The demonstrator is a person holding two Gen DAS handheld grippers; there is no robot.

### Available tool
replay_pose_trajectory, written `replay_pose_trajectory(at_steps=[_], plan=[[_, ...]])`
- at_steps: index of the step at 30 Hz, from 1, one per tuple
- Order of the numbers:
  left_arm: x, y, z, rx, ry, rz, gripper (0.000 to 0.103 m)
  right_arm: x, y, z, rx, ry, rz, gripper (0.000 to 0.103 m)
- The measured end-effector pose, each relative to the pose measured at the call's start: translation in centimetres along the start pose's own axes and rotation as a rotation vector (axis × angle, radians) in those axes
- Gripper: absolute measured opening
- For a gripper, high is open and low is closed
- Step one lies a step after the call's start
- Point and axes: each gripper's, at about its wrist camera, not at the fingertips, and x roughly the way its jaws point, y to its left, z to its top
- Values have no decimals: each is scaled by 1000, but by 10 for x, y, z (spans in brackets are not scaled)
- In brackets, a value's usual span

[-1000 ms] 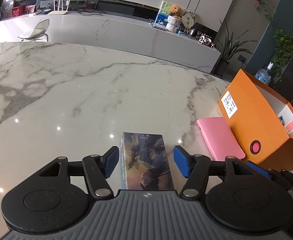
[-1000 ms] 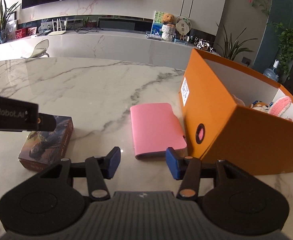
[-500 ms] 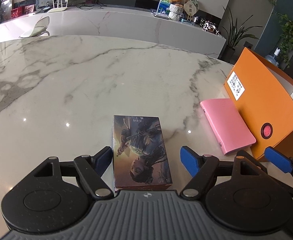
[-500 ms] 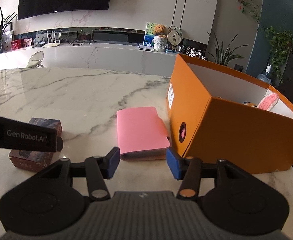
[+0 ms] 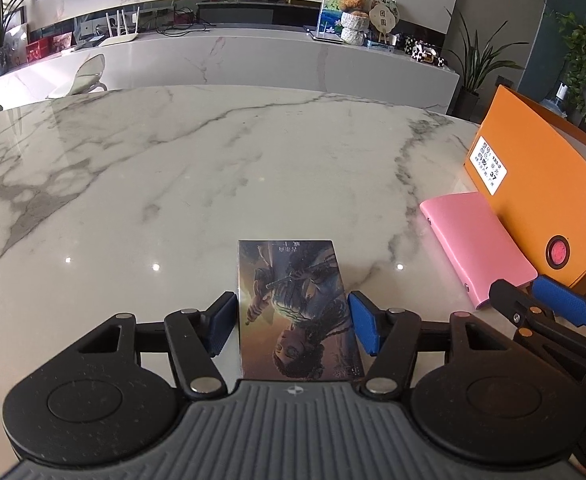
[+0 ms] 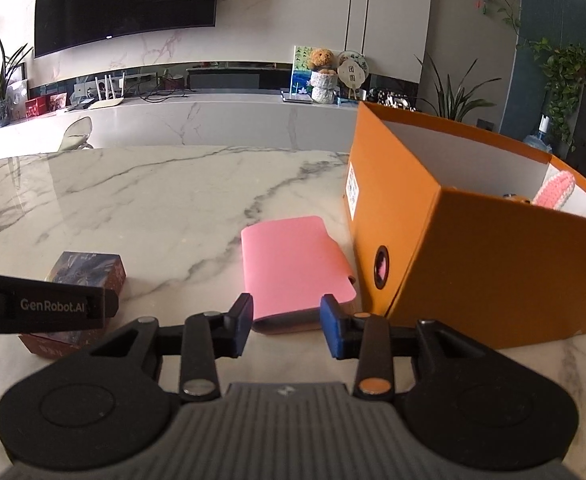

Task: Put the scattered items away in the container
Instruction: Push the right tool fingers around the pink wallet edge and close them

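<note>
A small box with a painted figure on its lid [image 5: 293,280] lies on the marble table [image 5: 213,168]. It sits between the fingers of my left gripper [image 5: 293,320], whose jaws are closing, with both blue pads against its long sides. The same box [image 6: 89,268] shows in the right wrist view behind the left gripper's black body [image 6: 53,306]. A pink wallet [image 6: 293,264] lies flat beside the orange container [image 6: 493,272]. My right gripper [image 6: 285,322] is closing just short of the wallet's near end, and its pads do not press on it.
The orange container [image 5: 541,200] stands open at the table's right edge, with a pink knitted item [image 6: 555,190] sticking up inside. Bare marble stretches left and back. A long white counter [image 5: 253,60] and potted plants stand beyond the table.
The left jaws first spread wider around the picture box, then narrowed onto its sides. The right jaws narrowed a little, and the pink wallet now sits closer to the right fingertips.
</note>
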Motion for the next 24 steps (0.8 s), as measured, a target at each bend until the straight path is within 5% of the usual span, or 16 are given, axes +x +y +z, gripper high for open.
replay_pose_trajectory(at_steps=[4,24], plan=[[1,1,0,2,0,-1,71,5,7,5,-58,-27,-46,82],[2,14,2,-24,2,3,71,50,29,7,-48,61,-247,82]])
